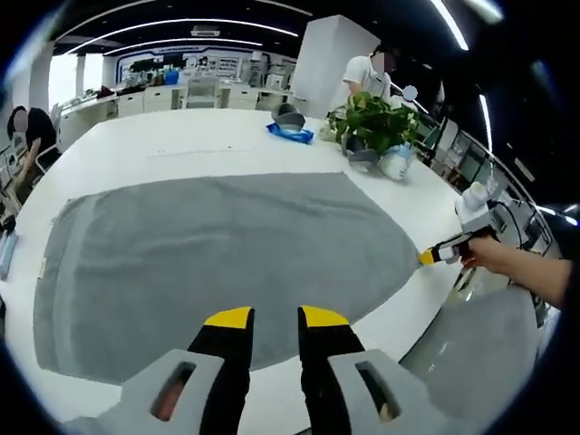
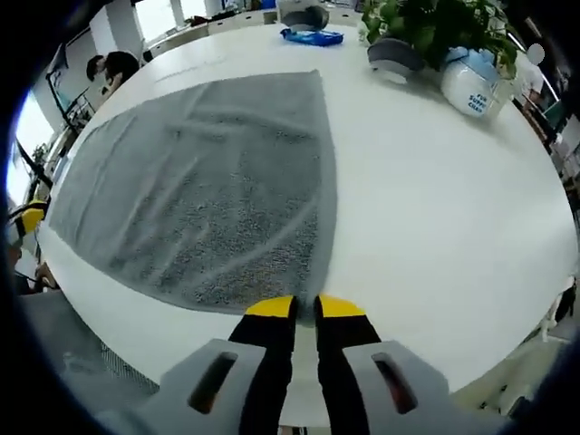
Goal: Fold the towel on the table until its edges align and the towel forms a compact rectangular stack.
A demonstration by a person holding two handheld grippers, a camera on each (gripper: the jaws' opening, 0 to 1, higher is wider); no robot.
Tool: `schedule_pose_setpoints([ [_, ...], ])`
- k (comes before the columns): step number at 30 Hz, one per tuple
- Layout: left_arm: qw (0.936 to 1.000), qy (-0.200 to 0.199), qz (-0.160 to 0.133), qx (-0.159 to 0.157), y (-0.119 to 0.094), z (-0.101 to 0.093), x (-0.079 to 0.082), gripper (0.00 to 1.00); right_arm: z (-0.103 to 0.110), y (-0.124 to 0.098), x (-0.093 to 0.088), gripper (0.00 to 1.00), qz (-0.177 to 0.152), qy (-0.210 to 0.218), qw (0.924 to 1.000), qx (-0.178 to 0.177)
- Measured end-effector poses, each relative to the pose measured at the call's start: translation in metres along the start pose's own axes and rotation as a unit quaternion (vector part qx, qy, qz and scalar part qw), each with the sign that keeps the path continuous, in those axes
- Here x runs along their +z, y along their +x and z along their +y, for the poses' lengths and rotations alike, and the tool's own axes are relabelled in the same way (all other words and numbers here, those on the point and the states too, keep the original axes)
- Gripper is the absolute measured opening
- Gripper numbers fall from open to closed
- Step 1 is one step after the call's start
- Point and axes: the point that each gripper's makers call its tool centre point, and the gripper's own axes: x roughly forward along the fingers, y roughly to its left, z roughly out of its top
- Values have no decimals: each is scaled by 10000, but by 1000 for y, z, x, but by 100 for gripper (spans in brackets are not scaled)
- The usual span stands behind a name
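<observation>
Grey terry towel point(image 1: 217, 258) lies spread flat in a single layer on the white table point(image 1: 181, 136), filling the middle of the left gripper view; no fold made yet, by my reading. Left gripper point(image 1: 274, 319) sits at bottom centre of that view, yellow-tipped jaws standing apart with a clear gap, nothing between them, tips over the towel's near edge. Whether they touch the cloth I cannot tell. In the same view the right gripper point(image 1: 433, 255) shows at middle right, held by a person's hand point(image 1: 482, 253), its yellow tip at the towel's pointed corner. In the right gripper view the right gripper point(image 2: 304, 308) rises from bottom centre, jaws drawn nearly together with only a thin slit, tips at the towel's point(image 2: 208, 190) lower corner edge; whether cloth is pinched I cannot tell. Likely reason for the placing: each gripper stationed at one end of the same near edge, ready to lift it and carry it across to the far edge for the first fold. Upper right of both views: a potted plant point(image 1: 376, 118), a white bottle point(image 2: 469, 88) beside it, and a blue packet point(image 1: 290, 133), all well apart from the towel.
</observation>
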Motion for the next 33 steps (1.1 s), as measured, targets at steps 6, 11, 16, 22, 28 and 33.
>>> schedule_pose_setpoints([
  [6, 9987, 513, -17, -36, 11, -19, 43, 20, 1, 2, 1, 2, 188, -249, 9995, 58],
  [11, 9961, 858, -194, -110, 30, -40, 84, 30, 2, 3, 0, 2, 259, -385, 9989, 19],
  [16, 9936, 1045, -314, -295, 56, -72, 121, 32, 2, 3, 0, 2, 307, -655, 9974, 51],
  [22, 9909, 1133, -549, -484, 90, -102, 158, 39, -1, 4, 0, 2, 201, -501, 9982, 271],
  [28, 9901, 1113, -635, -576, 124, -121, 181, 44, 1, 5, 0, 2, 304, -678, 9965, 388],
  [33, 9888, 1107, -730, -687, 155, -145, 200, 46, 0, 4, -1, 2, 284, -868, 9940, 611],
])
